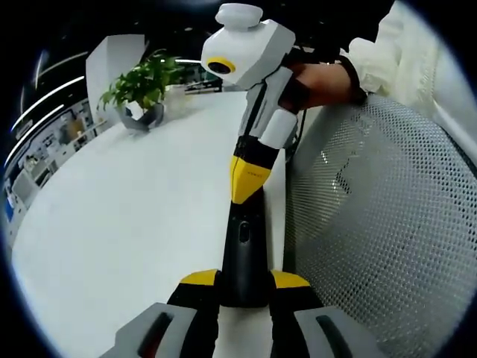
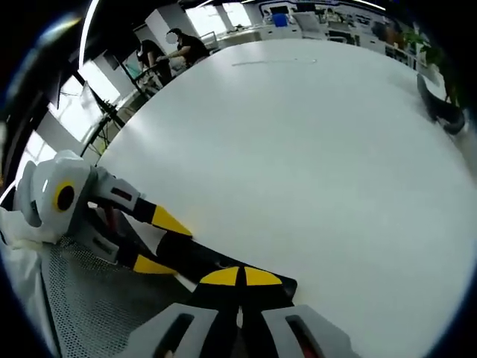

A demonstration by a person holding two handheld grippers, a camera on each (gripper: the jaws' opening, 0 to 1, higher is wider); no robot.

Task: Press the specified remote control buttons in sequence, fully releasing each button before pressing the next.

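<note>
Gripping the black remote (image 1: 243, 250) at lower centre of the left gripper view, the left gripper (image 1: 244, 287) holds it over the white table (image 1: 127, 224); the right gripper (image 1: 248, 181), jaws together, touches its far end.

Lower centre of the right gripper view, the right gripper (image 2: 240, 278) is clenched tips-together on the remote (image 2: 197, 261), the left gripper (image 2: 160, 242) clamping it from the left.

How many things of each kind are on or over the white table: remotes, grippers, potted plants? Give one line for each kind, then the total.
Remote: 1, black, held between the left gripper's jaws.
Grippers: 2, the left gripper and the right gripper, whose yellow tips meet over the remote.
Potted plant: 1, at the table's far edge.
Total: 4.
</note>
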